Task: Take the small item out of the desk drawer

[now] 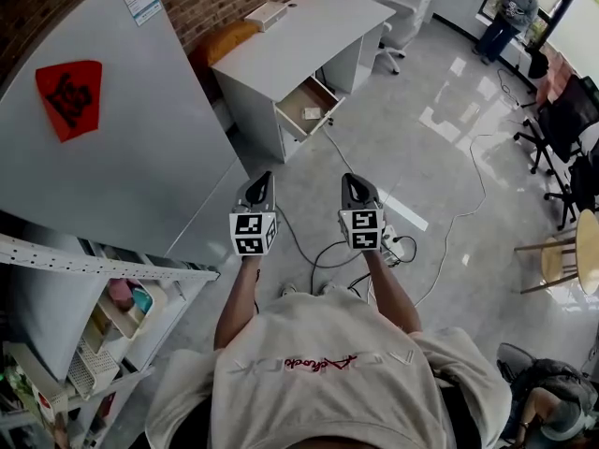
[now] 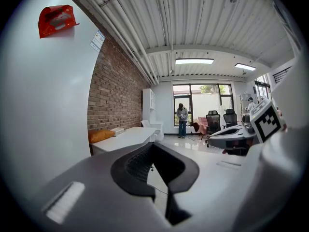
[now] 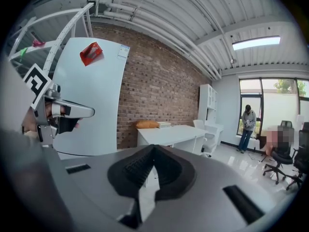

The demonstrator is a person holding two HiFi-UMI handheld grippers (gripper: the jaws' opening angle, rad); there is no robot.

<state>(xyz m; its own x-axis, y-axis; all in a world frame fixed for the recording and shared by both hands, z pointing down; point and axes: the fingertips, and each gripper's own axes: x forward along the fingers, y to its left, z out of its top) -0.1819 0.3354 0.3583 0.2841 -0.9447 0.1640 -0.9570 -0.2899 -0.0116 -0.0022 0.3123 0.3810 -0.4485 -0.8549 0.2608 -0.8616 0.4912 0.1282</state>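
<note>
The person stands well back from the white desk (image 1: 299, 40) with both forearms stretched forward and level; the left gripper (image 1: 263, 178) and the right gripper (image 1: 354, 180) ride side by side, near each other but apart, tips aimed at the desk; each has its jaws pressed together with nothing between them. The desk's drawer (image 1: 324, 90) stands pulled out; the small item (image 1: 312, 113), pale and flat, lies inside on the drawer bottom, well apart from both grippers. At lower left a shelf rack (image 1: 103, 267) carries baskets holding small pink and teal things, too small to identify. Only the head view shows the open drawer and its contents; the gripper views show the desk top from the side, with an orange cushion (image 3: 146, 124) and a pale box (image 3: 164, 124) at its wall end, plus a brick wall (image 3: 159, 91) and a person (image 3: 247, 121) standing by the window; the right gripper view also catches the left gripper at its left edge.
</note>
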